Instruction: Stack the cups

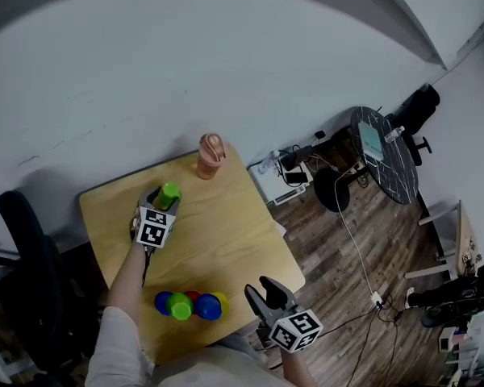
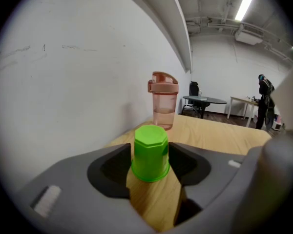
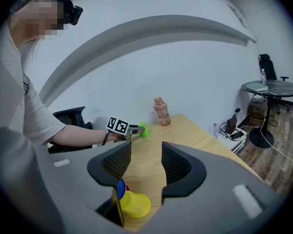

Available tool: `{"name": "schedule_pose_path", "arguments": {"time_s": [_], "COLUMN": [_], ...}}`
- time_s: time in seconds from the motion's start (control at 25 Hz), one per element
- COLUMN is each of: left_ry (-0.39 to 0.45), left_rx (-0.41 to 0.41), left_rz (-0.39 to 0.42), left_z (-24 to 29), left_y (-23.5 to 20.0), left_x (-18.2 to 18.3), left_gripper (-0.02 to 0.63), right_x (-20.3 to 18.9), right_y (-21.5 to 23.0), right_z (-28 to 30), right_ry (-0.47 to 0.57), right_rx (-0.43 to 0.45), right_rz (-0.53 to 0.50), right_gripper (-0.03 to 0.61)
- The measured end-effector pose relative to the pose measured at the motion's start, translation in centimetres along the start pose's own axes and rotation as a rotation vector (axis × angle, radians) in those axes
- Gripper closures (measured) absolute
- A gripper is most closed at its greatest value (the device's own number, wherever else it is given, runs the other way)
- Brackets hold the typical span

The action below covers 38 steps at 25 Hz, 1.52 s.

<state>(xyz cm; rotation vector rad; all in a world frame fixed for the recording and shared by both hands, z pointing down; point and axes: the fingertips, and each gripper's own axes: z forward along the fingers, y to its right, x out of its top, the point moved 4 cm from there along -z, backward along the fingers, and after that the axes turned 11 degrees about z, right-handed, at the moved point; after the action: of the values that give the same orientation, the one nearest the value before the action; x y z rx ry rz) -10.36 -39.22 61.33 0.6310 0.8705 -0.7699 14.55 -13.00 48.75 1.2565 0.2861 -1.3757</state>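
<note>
A bright green cup (image 2: pixel 150 153) stands upside down on the wooden table (image 1: pixel 226 232), near its far left part. My left gripper (image 2: pixel 150 165) is open, with its jaws on either side of this cup; in the head view the cup (image 1: pixel 168 194) sits just past the marker cube. My right gripper (image 1: pixel 266 294) hovers open and empty at the table's near edge. Just below and left of it lie a yellow cup (image 3: pixel 134 204) and a blue cup (image 3: pixel 120 189), part of a cluster of several cups (image 1: pixel 190 305) lying on their sides.
A pink lidded bottle (image 1: pixel 211 156) stands at the table's far edge, beyond the green cup. A black office chair (image 1: pixel 24 240) is at the left. To the right are wood floor, cables and a round dark table (image 1: pixel 383 156).
</note>
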Motion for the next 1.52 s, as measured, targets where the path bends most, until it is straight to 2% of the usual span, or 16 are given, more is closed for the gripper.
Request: {"name": "schedule_pose_path", "arguments": {"time_s": [0.08, 0.28, 0.6, 0.84, 1.0, 1.12, 1.28, 1.52], "left_ry": [-0.011, 0.021, 0.117, 0.156, 0.203, 0.234, 0.277, 0.298], "left_rx": [0.014, -0.009, -0.037, -0.044, -0.037, -0.016, -0.012, 0.018], "left_rz": [0.0, -0.005, 0.104, 0.045, 0.029, 0.027, 0.002, 0.031], "left_z": [0.0, -2.0, -10.1, -16.5, -20.9, -24.1, -28.5, -33.7], "left_y": [-0.1, 0.0, 1.8, 2.7, 3.6, 4.3, 5.9, 9.7], "left_x": [-0.2, 0.9, 5.0, 5.0, 5.4, 5.9, 6.6, 7.7], "left_gripper": [0.345, 0.347, 0.351, 0.373, 0.373, 0.373, 0.373, 0.373], "right_x": [0.0, -0.2, -0.8, -1.8, -1.8, -1.4, -0.8, -1.0], "right_y": [0.0, -0.5, -3.4, -6.0, -7.8, -8.9, -10.0, -11.0], "right_z": [-0.1, -0.4, -0.8, -1.3, -2.1, -2.7, -3.5, -5.1], "right_ry": [0.003, 0.006, 0.021, 0.034, 0.08, 0.118, 0.157, 0.155], "right_rx": [-0.004, 0.009, 0.071, 0.104, 0.101, 0.113, 0.15, 0.222], "right_rz": [0.0, -0.014, -0.043, -0.139, -0.252, -0.326, -0.347, -0.369], "right_gripper": [0.385, 0.385, 0.385, 0.385, 0.388, 0.42, 0.437, 0.443]}}
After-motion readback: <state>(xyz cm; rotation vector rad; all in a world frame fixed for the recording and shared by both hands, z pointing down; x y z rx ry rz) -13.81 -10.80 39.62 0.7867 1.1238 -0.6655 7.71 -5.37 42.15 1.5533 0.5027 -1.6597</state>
